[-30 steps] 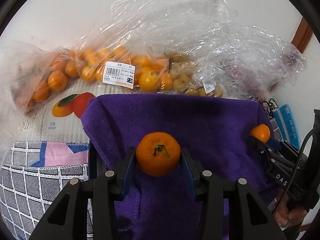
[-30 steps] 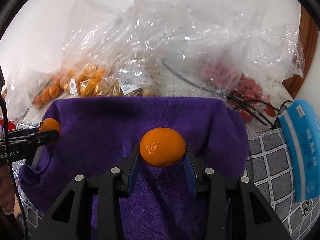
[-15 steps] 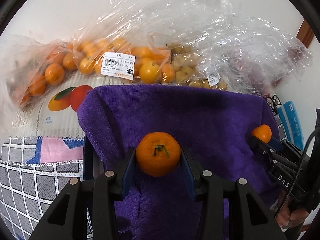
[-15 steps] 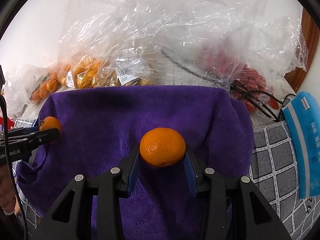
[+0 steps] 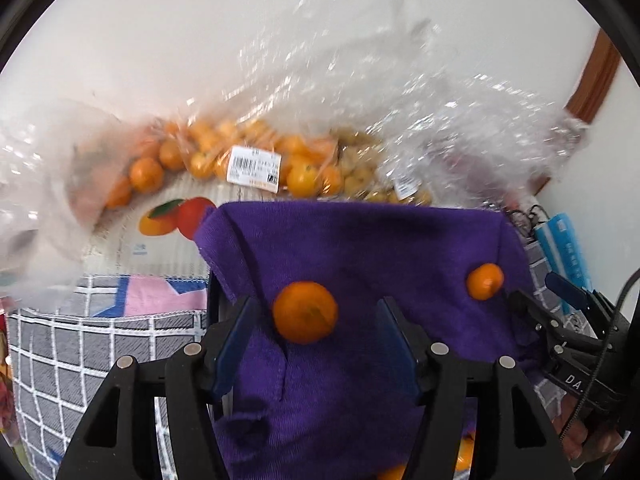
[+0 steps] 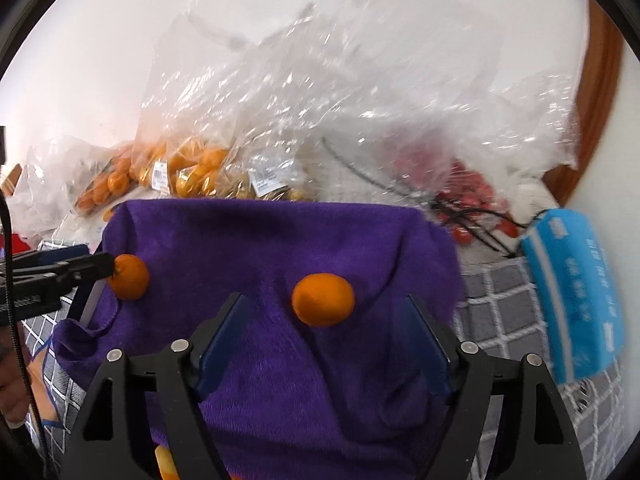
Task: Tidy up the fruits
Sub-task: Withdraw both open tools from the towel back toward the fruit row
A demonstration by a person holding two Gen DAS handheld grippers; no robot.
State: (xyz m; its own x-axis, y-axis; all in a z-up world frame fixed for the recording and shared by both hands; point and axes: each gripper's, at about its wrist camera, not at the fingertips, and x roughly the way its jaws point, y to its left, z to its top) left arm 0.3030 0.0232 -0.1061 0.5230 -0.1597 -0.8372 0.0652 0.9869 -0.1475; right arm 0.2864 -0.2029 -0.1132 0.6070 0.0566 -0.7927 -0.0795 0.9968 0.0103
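Two small round orange mandarins, one [image 5: 305,312] w/ its stem up and one [image 6: 323,299] smooth-sided, lie well apart on the purple terry towel [image 5: 360,248]. I've got both tools letting go: left gripper [image 5: 316,332] and right gripper [image 6: 322,334] each w/ jaws opening, pads clear of the fruit, nothing held. Looks like the release step; next I'd reach for the clear plastic bags of oranges [image 5: 224,156] behind, approx. centring jaws on one fruit.
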